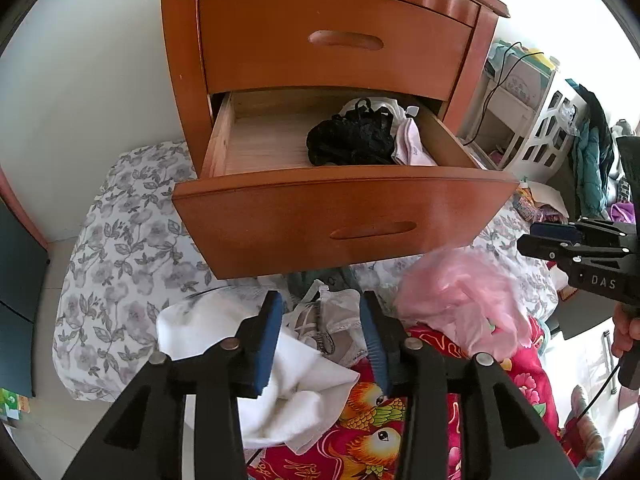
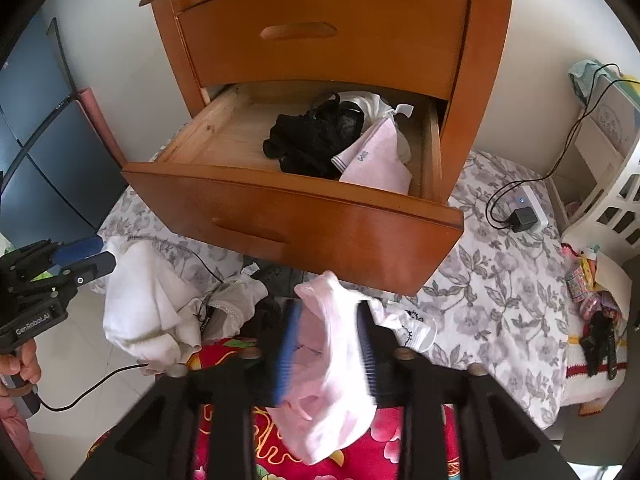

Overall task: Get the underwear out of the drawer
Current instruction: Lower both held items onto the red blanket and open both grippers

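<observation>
The nightstand's lower drawer (image 1: 304, 220) (image 2: 280, 220) is pulled out. Inside lie black lace underwear (image 1: 352, 140) (image 2: 312, 140) and a pale pink garment (image 1: 412, 144) (image 2: 376, 160). My left gripper (image 1: 320, 300) (image 2: 105, 254) is open over a heap below the drawer, with nothing between its blue pads. That heap holds a white cloth (image 1: 224, 320) (image 2: 144, 300) and beige underwear (image 1: 332, 320) (image 2: 232, 304). My right gripper (image 2: 329, 308) (image 1: 528, 236) stands open, and blurred pink underwear (image 2: 332, 360) (image 1: 460, 300) hangs loosely between its fingers.
The top drawer (image 1: 336, 40) is shut. A grey floral sheet (image 1: 120, 260) (image 2: 500, 280) and a red blanket with birds (image 1: 372, 420) cover the bed. A charger with cable (image 2: 524, 216) lies at the right, near a white lattice basket (image 1: 548, 132) (image 2: 616, 204).
</observation>
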